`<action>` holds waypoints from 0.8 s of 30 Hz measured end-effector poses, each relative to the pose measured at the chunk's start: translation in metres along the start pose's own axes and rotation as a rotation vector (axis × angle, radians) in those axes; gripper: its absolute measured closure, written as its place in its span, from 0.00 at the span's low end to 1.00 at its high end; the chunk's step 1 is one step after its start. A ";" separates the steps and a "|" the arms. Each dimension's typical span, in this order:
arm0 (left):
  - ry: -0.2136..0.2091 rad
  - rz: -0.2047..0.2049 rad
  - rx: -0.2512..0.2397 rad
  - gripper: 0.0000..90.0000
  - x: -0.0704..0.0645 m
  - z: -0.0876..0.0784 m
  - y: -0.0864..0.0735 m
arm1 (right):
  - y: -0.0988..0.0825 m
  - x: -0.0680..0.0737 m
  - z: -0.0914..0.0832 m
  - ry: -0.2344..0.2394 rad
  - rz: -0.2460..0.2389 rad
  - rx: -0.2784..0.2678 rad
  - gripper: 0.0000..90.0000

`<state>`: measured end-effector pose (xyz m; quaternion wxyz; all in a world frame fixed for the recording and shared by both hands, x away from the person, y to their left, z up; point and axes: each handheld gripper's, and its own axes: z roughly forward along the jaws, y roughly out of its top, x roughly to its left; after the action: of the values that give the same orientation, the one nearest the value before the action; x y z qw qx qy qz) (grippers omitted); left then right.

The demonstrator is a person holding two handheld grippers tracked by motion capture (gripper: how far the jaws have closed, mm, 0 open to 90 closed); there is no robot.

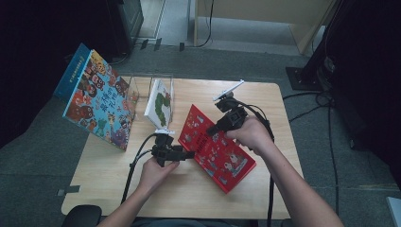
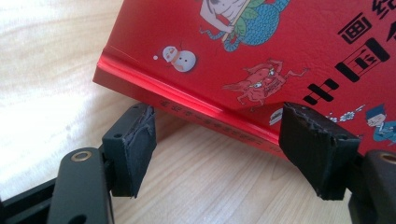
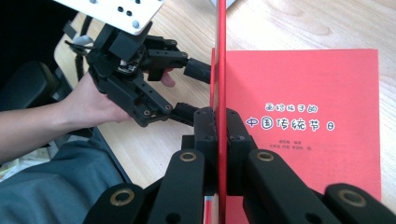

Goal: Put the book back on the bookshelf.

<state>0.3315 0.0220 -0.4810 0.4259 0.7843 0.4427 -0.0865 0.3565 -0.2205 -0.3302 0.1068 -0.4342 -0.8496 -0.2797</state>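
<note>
A red picture book (image 1: pixel 227 161) lies on the wooden table (image 1: pixel 108 184), right of centre. Its front cover (image 3: pixel 221 56) stands lifted, edge-on in the right gripper view, above a red title page (image 3: pixel 308 93) with white characters. My right gripper (image 3: pixel 221 116) is shut on that cover's edge; in the high view the right gripper (image 1: pixel 213 128) sits over the book's upper half. My left gripper (image 2: pixel 217 112) is open at the spine side, its pads (image 2: pixel 135 140) apart with the cover's illustrated face (image 2: pixel 261 51) just beyond them. From above, the left gripper (image 1: pixel 188 154) points right at the book's left edge.
A large colourful book (image 1: pixel 97 101) leans upright at the table's left corner. A white book with a green caterpillar (image 1: pixel 158 104) stands in a clear holder (image 1: pixel 142 85) behind the left hand. Cables trail off the table's near edge from both grippers.
</note>
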 end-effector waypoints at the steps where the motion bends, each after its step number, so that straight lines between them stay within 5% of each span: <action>1: -0.016 -0.013 -0.005 0.30 0.001 -0.001 0.002 | -0.001 -0.001 -0.001 0.009 0.001 -0.008 0.98; 3: -0.041 -0.041 -0.015 0.28 0.003 -0.003 0.004 | -0.003 -0.002 -0.003 0.020 -0.004 -0.026 0.98; 6: -0.025 -0.015 -0.010 0.27 0.001 -0.005 0.008 | -0.007 -0.004 -0.004 0.048 -0.013 -0.052 0.97; 11: -0.067 0.009 -0.025 0.24 0.003 -0.012 0.020 | -0.012 -0.005 -0.010 0.098 -0.042 -0.104 0.95; 15: -0.159 -0.028 -0.044 0.20 0.004 -0.019 0.026 | -0.018 -0.006 -0.017 0.139 -0.064 -0.151 0.95; 20: -0.263 -0.017 -0.096 0.20 0.001 -0.030 0.033 | -0.024 -0.013 -0.023 0.200 -0.086 -0.209 0.98; 24: -0.217 0.064 -0.099 0.24 -0.002 -0.046 0.041 | -0.032 -0.022 -0.016 0.255 -0.086 -0.227 0.99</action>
<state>0.3506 0.0445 -0.4272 0.5123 0.7620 0.3724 -0.1352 0.3429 -0.2595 -0.3381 0.1520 -0.3678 -0.8099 -0.4308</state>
